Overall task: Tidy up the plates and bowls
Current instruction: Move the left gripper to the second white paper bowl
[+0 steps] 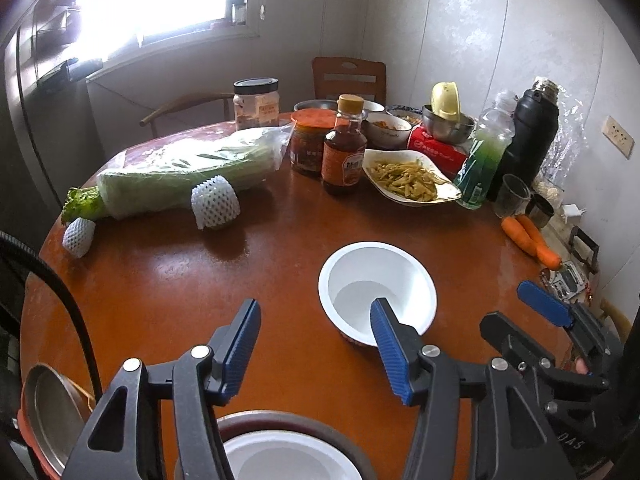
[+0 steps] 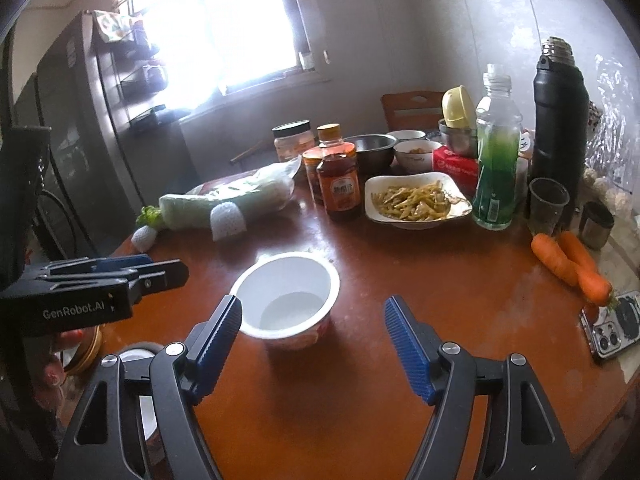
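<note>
We hold our left gripper (image 1: 316, 340) spread wide above the round reddish-brown wooden table (image 1: 168, 280), grasping nothing; its right blue-padded finger (image 1: 390, 350) overlaps the near rim of the white paper bowl (image 1: 376, 280), though contact is unclear. Below that gripper, at the table's near edge, sits a second white bowl (image 1: 280, 456) inside a dark rim, and a shiny metal plate (image 1: 52, 408) lies at the near left edge. Our right gripper (image 2: 314, 344) is likewise released, its fingers apart just short of the white paper bowl (image 2: 286, 292), the left pad (image 2: 218, 336) close beside its rim. Toward the table's far edge stands a white dish of yellow shredded food (image 2: 414, 200), with a brown sauce bottle (image 2: 338, 176) just left of it. Two orange carrots (image 2: 570, 262) lie near the right edge.
</note>
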`<state>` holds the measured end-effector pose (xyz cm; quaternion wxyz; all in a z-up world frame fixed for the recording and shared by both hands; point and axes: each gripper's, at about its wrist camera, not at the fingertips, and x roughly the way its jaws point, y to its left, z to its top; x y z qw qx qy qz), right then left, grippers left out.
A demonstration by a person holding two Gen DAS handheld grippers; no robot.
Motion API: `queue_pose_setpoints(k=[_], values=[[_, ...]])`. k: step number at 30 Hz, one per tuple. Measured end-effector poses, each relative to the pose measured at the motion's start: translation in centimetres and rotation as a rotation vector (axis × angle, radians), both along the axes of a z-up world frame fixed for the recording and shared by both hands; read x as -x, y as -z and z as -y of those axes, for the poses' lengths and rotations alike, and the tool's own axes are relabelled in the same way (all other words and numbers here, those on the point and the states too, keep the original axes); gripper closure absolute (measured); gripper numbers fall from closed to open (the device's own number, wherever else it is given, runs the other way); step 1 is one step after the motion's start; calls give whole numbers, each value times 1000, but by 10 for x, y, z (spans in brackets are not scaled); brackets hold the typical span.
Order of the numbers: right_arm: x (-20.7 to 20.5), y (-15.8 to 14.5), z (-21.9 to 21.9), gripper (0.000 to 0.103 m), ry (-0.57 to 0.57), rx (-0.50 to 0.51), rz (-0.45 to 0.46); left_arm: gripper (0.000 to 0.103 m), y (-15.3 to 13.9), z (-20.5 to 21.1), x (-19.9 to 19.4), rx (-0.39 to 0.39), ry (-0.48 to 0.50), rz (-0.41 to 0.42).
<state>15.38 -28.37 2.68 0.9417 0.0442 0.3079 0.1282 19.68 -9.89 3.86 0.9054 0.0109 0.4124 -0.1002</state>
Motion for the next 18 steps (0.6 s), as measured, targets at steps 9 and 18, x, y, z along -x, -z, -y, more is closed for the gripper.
queue_pose_setpoints(k=[9,18], values=[[-29,10,-8,28,-3,12,-33,44,17,-3,-26,3,-13,-56],[-53,31,-8,28,7,-8,-96,43,36,7,-45,-18,-10,-109]])
